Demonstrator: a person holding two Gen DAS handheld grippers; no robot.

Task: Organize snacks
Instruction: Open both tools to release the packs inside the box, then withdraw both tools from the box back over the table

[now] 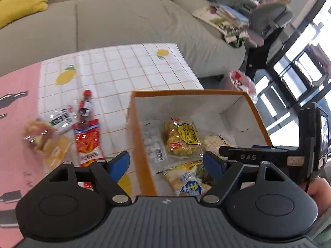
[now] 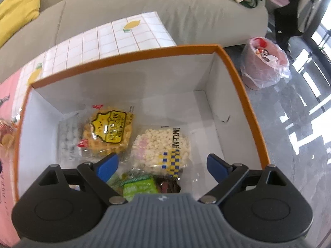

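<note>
While my right gripper (image 2: 162, 166) hangs spread and empty over the box (image 2: 128, 55), my left gripper (image 1: 166, 164) gapes over its near wall. Five snacks lie inside, the yellow pack (image 2: 107, 132) among them; the red pack (image 1: 88, 142) sits outside on the table (image 1: 124, 70).

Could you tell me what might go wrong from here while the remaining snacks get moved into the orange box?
1. The left gripper hangs open right over the orange box wall; lowering there could clip or shove it.
2. The red snack pack, the bottle and the clear-wrapped snacks overlap on the table, so a grasp may drag a neighbour.
3. Packs cluster at the box's near end under the open right gripper; further drops could pile up.
</note>
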